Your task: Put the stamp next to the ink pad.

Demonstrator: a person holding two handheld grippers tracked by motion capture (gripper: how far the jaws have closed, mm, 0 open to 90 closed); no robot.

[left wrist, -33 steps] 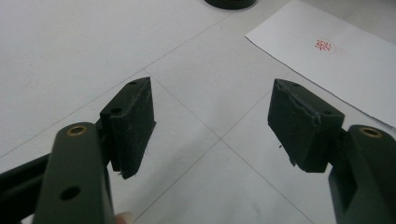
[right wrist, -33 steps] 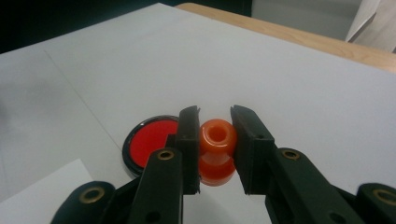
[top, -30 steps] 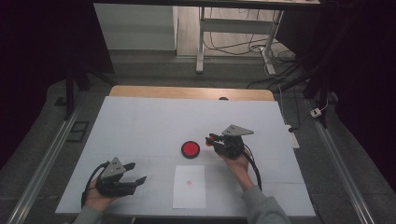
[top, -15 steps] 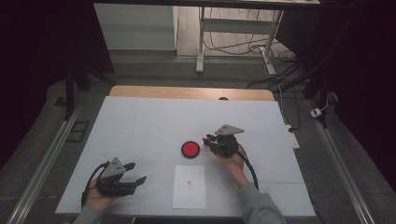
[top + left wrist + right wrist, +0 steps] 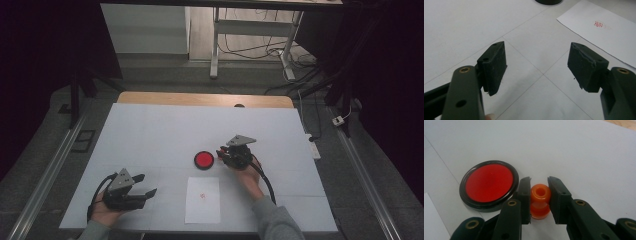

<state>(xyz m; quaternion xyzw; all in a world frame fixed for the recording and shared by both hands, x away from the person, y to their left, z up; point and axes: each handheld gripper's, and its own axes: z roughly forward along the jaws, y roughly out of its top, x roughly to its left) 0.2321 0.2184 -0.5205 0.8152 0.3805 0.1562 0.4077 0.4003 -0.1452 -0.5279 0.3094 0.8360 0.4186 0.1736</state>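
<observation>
My right gripper (image 5: 539, 195), jaws clamped on the orange stamp (image 5: 539, 200), has drifted from the red ink pad's (image 5: 204, 160) 2 o'clock to 3; the sheet (image 5: 202, 200) already marked. Left gripper (image 5: 537, 66) jaws wide.

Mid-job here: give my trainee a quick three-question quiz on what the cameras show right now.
1. True or false: the right claw is shut on the orange stamp.
2. What lies beside the red ink pad, nearer the person?
A) white paper
B) a sponge
C) a cup
3. Fill in: the left claw stands ____, with nothing between its jaws.

Key: 1 true. 2 A, the white paper with a small red mark. 3 open.
</observation>
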